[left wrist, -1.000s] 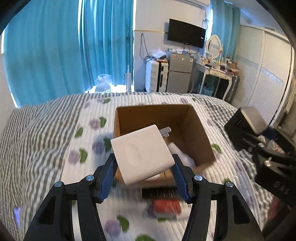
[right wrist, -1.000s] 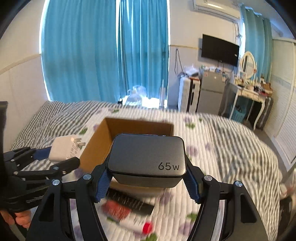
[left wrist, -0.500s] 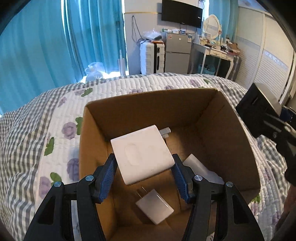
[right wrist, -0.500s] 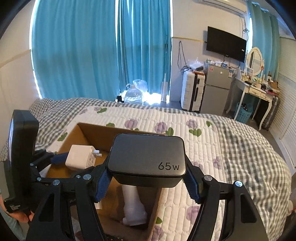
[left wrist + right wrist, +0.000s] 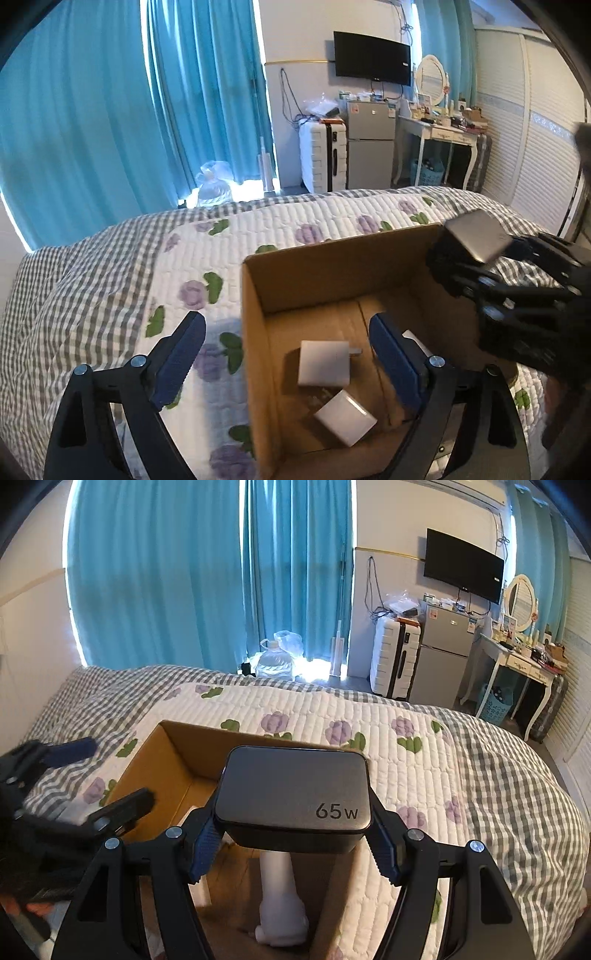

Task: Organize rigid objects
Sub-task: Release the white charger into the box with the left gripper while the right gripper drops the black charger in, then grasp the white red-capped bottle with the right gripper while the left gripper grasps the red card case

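An open cardboard box [image 5: 332,273] stands on the bed. In the left wrist view my left gripper [image 5: 291,350] is open and empty over the box's left wall. Two white chargers lie on the box floor, one [image 5: 324,362] with its prongs to the right and another [image 5: 345,417] nearer me. My right gripper [image 5: 295,843] is shut on a grey 65W charger [image 5: 295,794] above the box [image 5: 173,760]. That charger also shows in the left wrist view [image 5: 476,236], over the box's right rim. A white cylindrical object [image 5: 280,904] lies in the box below it.
The bed has a quilted floral cover [image 5: 207,258] over a grey checked blanket [image 5: 517,797]. Beyond the bed are teal curtains, a white suitcase [image 5: 323,155], a small fridge [image 5: 369,144] and a dressing table [image 5: 439,133].
My left gripper has opened and let go of the white charger, which now lies on the box floor. The left gripper has drawn back leftward. My right gripper has come over the box with the grey charger.
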Tool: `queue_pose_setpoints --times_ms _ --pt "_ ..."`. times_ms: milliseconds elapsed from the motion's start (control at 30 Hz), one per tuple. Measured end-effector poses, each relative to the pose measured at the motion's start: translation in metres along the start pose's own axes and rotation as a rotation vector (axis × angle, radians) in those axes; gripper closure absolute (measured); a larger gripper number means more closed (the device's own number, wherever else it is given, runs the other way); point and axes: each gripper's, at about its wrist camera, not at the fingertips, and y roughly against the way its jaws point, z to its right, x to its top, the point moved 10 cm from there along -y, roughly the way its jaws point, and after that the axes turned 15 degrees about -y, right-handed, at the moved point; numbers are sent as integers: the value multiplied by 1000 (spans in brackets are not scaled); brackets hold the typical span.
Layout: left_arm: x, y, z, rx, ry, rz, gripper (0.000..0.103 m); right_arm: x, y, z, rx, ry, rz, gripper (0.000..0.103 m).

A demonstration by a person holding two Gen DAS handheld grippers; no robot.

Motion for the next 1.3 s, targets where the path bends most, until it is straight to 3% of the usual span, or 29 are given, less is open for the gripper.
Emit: queue_pose_setpoints --times_ms 33,100,133,267,367,633,800,900,1100,1300 --pt "-2 1 -2 -2 7 -3 11 2 -5 -2 -10 6 12 35" --pt "-7 5 -7 2 23 -3 11 7 -8 -3 -46 16 45 19" --pt "-8 8 -8 2 26 -3 11 8 -8 -3 -65 17 52 16" --pt "-17 29 -11 -18 44 4 10 -4 11 -7 -82 23 50 15" --pt "-28 53 -15 -29 69 12 1 -21 41 -3 -100 39 47 14" --pt "-61 109 -8 -35 91 19 1 -62 126 2 -95 47 23 11" --pt "-78 127 2 -50 132 17 1 -93 151 -9 -72 59 -1 9" --pt "-95 129 11 -37 148 5 1 -119 146 -13 -63 60 -38 9" --pt "-145 107 18 41 165 -59 0 -192 98 4 -116 10 -162 9" --pt "-186 69 33 1 176 -172 0 -243 61 12 -130 -95 -263 9"
